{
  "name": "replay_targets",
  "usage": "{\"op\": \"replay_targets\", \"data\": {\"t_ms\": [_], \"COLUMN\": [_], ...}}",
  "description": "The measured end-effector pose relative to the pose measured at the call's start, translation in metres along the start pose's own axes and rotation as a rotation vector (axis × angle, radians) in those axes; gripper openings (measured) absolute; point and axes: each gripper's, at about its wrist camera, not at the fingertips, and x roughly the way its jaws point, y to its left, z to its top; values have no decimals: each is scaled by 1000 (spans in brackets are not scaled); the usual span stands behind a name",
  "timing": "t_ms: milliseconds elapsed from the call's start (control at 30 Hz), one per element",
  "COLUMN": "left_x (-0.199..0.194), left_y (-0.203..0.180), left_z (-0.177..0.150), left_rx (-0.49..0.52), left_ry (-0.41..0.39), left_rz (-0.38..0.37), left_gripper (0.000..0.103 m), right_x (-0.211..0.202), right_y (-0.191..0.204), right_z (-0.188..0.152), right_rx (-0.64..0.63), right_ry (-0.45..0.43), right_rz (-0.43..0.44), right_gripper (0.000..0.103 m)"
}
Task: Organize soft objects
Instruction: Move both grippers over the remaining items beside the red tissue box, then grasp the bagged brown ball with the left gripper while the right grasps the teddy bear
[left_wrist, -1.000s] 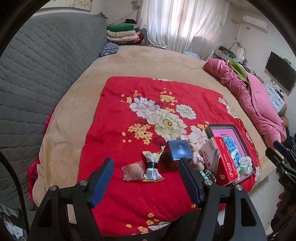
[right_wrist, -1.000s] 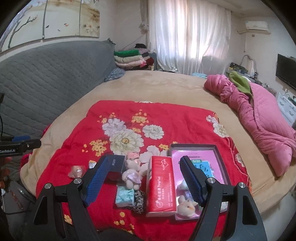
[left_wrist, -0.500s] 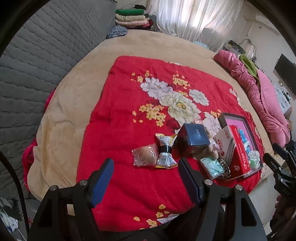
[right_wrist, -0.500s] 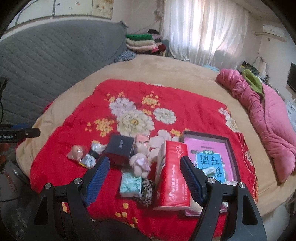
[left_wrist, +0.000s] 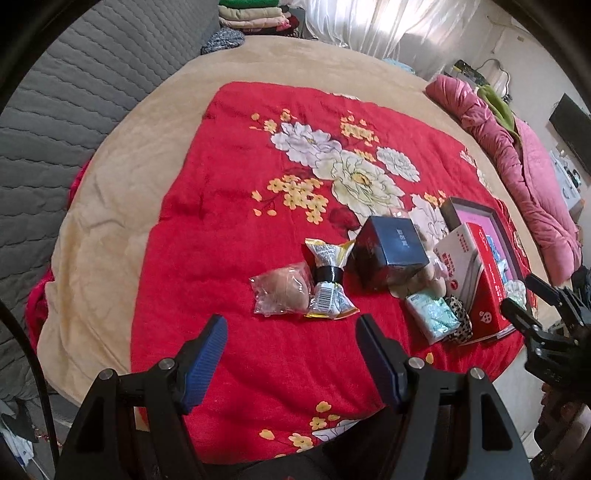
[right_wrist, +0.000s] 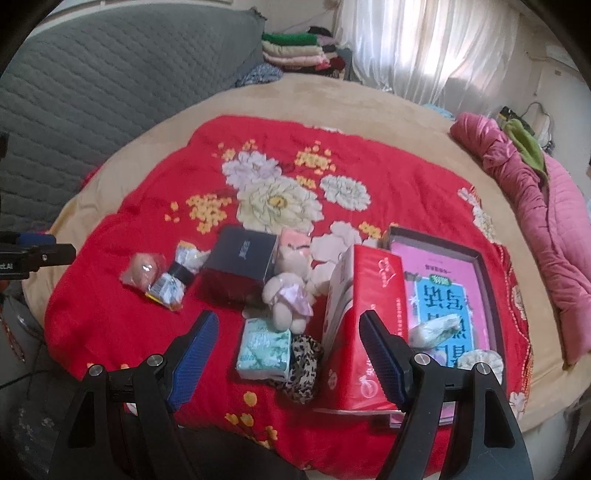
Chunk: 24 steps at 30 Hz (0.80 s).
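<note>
On the red floral blanket (left_wrist: 229, 192) lies a cluster of items. A clear bag with a peach-coloured ball (left_wrist: 282, 291) and a yellow snack packet (left_wrist: 328, 284) lie just beyond my open left gripper (left_wrist: 290, 332). A dark blue box (right_wrist: 242, 260) stands behind them. My open right gripper (right_wrist: 288, 328) hovers over a teal tissue pack (right_wrist: 264, 349), a leopard scrunchie (right_wrist: 303, 365) and a small plush bear (right_wrist: 288, 295). The red tissue box (right_wrist: 364, 317) stands by its right finger. Nothing is between either gripper's fingers.
A dark-framed shallow box with a pink book (right_wrist: 443, 291) lies right of the tissue box, small soft items on it. A pink quilt (right_wrist: 535, 192) is heaped at the right. A grey quilted headboard (right_wrist: 92, 92) and folded clothes (right_wrist: 295, 48) are behind.
Both grippers have come down toward the bed and tilted further downward; the objects look larger and nearer. Jaw widths are unchanged and nothing was grasped.
</note>
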Motion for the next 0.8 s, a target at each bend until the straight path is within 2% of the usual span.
{"op": "replay_targets", "data": {"t_ms": [333,567,667,800], "left_x": [35,61,74,90], "left_y": [5,12,13,17], "left_z": [-4,-1,2,8], "left_rx": [-15,-40,-50,-79], "left_ry": [72,114,132,150], "left_rz": [11,14,19,18], "left_gripper": [71,71,71,71], "right_x": [60,101,117,128], "right_y": [11,22,25,26], "right_z": [3,5,4,3], "right_rx": [-84,-173,-218,-232], "right_ry": [90,147,173,185], "right_rz": [-35,-104,-158,-175], "right_gripper": [79,79,79,79]}}
